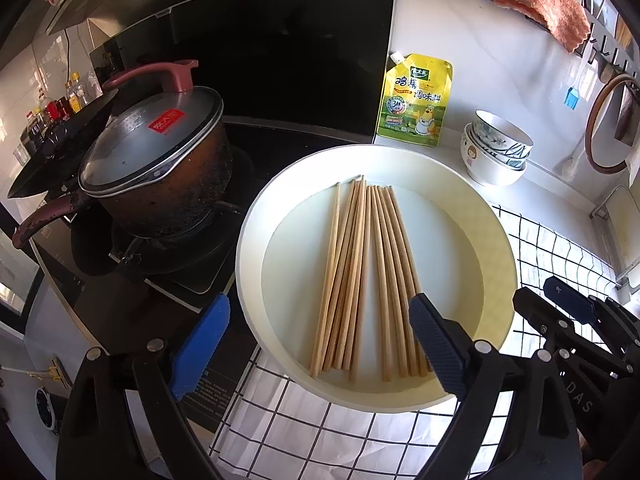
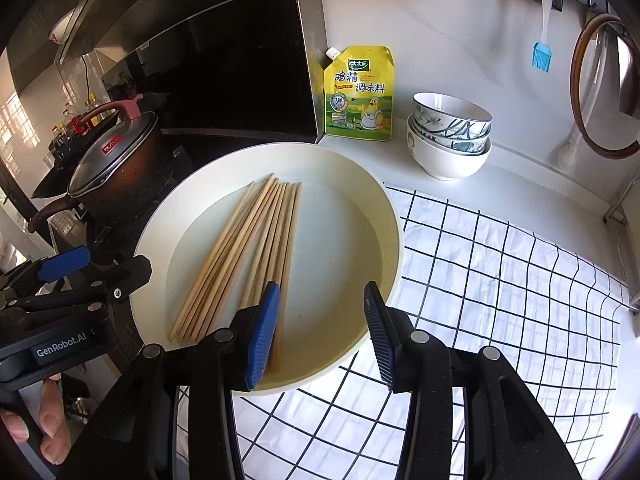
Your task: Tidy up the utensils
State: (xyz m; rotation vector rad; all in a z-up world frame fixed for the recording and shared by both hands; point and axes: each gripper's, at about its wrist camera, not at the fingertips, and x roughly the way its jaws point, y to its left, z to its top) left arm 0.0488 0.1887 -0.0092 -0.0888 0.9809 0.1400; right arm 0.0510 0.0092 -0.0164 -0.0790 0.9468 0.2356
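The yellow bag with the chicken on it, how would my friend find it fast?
Start at the big round cream tray holding the wooden chopsticks. Look just past its far rim, where the white wall meets the black stove panel. The yellow bag stands upright there, left of the stacked bowls, the only bright yellow thing with a spout.

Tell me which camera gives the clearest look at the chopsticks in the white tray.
The left wrist view: the chopsticks lie lengthwise down its middle, nearly all in sight, in two loose bunches in the white tray. In the right wrist view the chopsticks run diagonally, and the right gripper finger covers the near ends of some.
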